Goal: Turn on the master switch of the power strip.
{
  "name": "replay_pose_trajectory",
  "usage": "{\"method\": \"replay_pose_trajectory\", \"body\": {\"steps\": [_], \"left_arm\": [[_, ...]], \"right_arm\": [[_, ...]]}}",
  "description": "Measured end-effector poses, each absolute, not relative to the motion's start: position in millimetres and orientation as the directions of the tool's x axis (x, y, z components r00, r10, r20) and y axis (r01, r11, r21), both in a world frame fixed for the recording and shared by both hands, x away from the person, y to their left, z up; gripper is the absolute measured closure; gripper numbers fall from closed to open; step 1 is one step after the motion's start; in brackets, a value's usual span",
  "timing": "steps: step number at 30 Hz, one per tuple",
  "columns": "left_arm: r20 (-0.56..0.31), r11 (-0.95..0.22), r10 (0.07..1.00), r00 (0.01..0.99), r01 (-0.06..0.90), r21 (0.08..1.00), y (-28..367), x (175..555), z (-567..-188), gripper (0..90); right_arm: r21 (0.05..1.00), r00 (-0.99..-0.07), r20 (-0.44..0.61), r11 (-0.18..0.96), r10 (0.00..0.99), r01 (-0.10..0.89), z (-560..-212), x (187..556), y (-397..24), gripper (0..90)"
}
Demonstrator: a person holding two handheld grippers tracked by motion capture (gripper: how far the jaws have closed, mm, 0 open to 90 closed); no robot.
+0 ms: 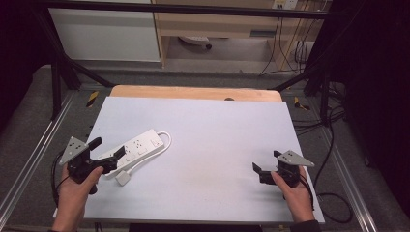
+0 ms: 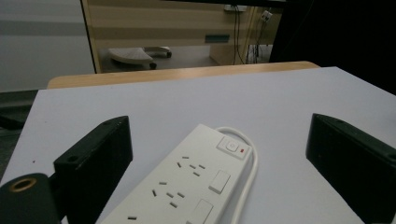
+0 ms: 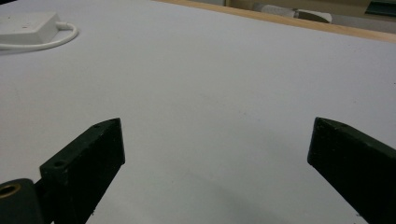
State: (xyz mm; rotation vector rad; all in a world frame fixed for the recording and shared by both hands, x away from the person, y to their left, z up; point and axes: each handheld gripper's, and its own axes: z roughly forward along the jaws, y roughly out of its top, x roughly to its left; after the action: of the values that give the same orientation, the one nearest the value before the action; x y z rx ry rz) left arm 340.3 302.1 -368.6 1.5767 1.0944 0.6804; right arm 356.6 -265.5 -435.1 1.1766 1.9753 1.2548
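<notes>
A white power strip (image 1: 139,144) lies on the left part of the white table top (image 1: 208,130), its switch end pointing away from me. Its white cable (image 1: 167,138) loops round the far end and runs back to a white plug (image 1: 123,178) near my left hand. My left gripper (image 1: 108,148) is open at the strip's near end. In the left gripper view the power strip (image 2: 187,186) lies between the spread jaws of the left gripper (image 2: 217,123), apart from both. My right gripper (image 1: 266,160) is open over bare table at the front right.
A wooden edge (image 1: 193,92) borders the far side of the table. A black metal frame (image 1: 58,82) surrounds the table, with cables (image 1: 333,140) on the floor at the right. In the right gripper view the power strip (image 3: 28,25) sits far off at top left.
</notes>
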Motion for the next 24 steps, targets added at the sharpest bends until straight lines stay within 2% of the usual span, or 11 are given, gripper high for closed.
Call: {"method": "replay_pose_trajectory", "body": {"steps": [11,17,24], "left_arm": [[-0.123,-0.017,0.902,0.414,0.318,0.948,290.3,356.3,-362.7,6.9],[-0.133,-0.022,0.887,0.442,0.328,0.944,277.5,365.6,-357.6,7.4],[-0.103,-0.056,0.892,0.44,0.334,0.941,269.9,373.5,-355.7,7.4]], "right_arm": [[0.898,-0.492,0.035,0.189,0.87,0.397,-436.0,358.6,-266.3,4.8],[0.895,-0.485,0.041,0.185,0.873,0.407,-437.0,358.8,-266.1,4.6],[0.895,-0.491,0.037,0.19,0.87,0.404,-436.6,358.9,-266.9,4.6]]}}
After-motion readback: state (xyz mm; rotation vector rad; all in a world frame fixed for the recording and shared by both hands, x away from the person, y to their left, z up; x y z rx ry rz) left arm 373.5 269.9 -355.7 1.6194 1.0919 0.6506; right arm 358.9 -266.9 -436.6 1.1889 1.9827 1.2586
